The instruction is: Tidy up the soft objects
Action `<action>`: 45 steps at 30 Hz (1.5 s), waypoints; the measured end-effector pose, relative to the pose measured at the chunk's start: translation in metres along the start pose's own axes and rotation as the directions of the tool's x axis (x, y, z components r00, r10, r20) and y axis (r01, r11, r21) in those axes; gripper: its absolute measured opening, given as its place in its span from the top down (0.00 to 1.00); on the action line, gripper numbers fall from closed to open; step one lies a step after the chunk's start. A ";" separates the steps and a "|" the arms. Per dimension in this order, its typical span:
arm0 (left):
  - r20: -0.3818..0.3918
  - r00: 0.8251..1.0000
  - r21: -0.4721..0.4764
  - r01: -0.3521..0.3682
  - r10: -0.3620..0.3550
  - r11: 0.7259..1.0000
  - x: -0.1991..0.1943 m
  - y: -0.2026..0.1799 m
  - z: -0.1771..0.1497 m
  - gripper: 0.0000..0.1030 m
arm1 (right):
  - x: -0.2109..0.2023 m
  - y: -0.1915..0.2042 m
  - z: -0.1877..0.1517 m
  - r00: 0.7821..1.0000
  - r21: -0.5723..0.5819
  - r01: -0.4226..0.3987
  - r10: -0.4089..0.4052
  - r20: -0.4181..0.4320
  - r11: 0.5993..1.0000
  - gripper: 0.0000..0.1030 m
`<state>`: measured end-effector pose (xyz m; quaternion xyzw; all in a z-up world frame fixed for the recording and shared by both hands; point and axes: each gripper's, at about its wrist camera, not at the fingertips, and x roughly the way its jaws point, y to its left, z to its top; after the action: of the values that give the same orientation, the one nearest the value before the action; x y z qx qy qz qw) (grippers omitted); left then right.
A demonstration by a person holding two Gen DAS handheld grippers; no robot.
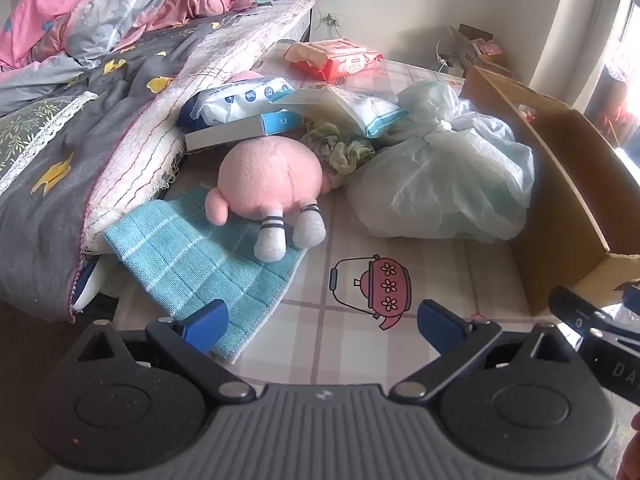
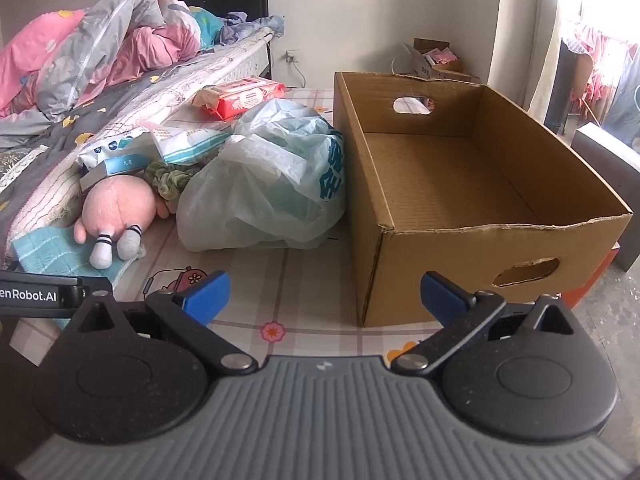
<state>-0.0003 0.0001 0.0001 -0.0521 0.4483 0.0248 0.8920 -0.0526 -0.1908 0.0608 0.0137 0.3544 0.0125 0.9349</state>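
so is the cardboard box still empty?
Empty. The right wrist view looks down into the open-topped cardboard box and shows only its bare corrugated floor; the pink plush toy and plastic bag lie outside, left of it.

Fuzzy plush toy (image 1: 270, 178); matt corrugated cardboard box (image 2: 472, 236); crinkled plastic bag (image 2: 264, 184).

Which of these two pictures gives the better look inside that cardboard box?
The right wrist view: the cardboard box sits whole in frame, its bare floor and both handle holes visible. The left wrist view catches only its outer side wall at the right edge, nothing of the inside.
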 end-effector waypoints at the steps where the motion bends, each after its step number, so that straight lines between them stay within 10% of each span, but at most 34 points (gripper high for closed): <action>1: -0.002 1.000 0.001 -0.001 0.001 1.000 0.000 0.000 0.000 0.02 | 0.000 0.000 0.000 1.000 -0.002 0.002 -0.002 0.000 1.000 0.01; 45: -0.014 1.000 0.021 0.022 -0.022 1.000 0.001 -0.003 -0.003 0.02 | 0.007 -0.003 0.001 0.998 0.012 0.010 -0.009 -0.064 1.000 0.01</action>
<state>-0.0018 -0.0031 -0.0025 -0.0476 0.4541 0.0099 0.8896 -0.0464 -0.1933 0.0568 0.0173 0.3840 0.0062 0.9231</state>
